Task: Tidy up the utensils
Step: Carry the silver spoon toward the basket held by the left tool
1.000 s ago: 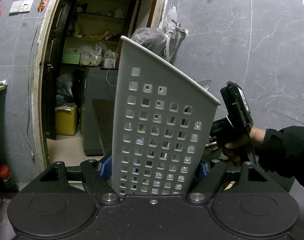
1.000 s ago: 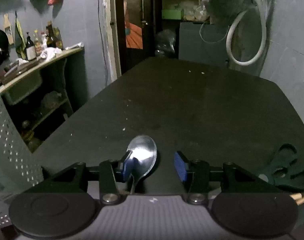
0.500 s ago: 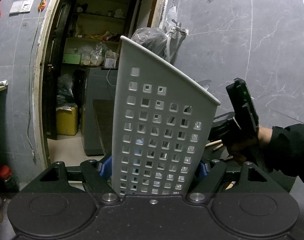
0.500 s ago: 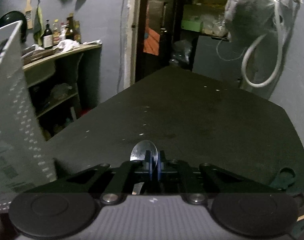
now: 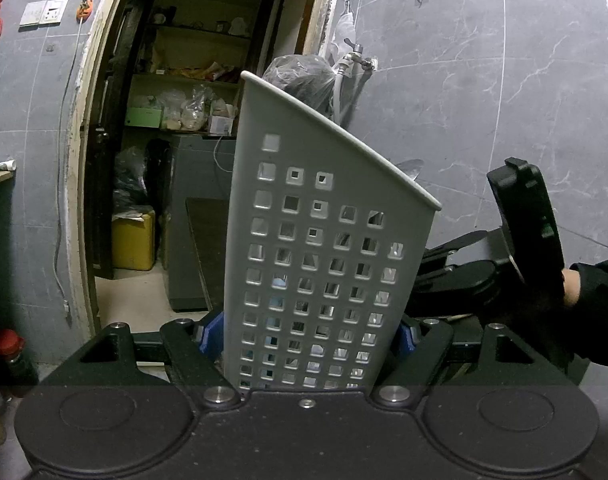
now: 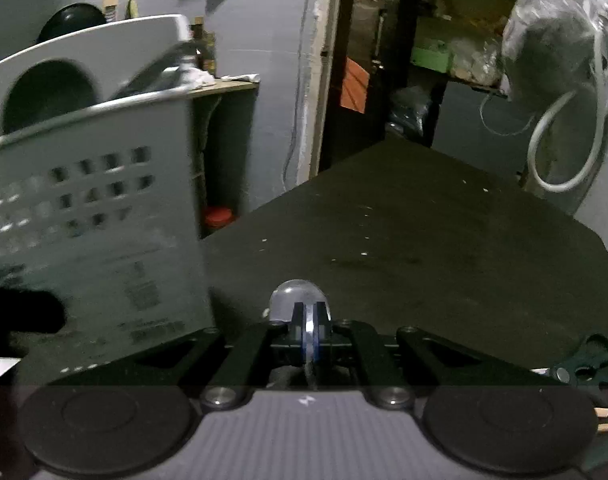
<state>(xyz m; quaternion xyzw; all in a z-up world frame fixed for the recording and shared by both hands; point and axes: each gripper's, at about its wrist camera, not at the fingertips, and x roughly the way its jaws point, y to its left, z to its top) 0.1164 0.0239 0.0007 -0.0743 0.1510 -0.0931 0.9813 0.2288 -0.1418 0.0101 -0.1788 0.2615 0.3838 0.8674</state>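
1. Grey tiled walls, open doorway with cluttered shelves behind; dark table (image 6: 424, 232) fills the lower half of the right wrist view.
2. Left gripper (image 5: 310, 336) is clamped on a white perforated caddy (image 5: 320, 248), blue pads pressing both its sides at bottom centre of the left wrist view. Caddy stands upright with a slanted rim.
3. Right gripper (image 6: 310, 322) is clenched on a metal spoon (image 6: 292, 294); bowl pokes out past the fingertips, bottom centre of the right wrist view, over the table.
4. Caddy (image 6: 92, 208) fills the left of the right wrist view, blurred, just beside the spoon.
5. A person's sleeve (image 5: 596, 312) at the right edge of the left wrist view.
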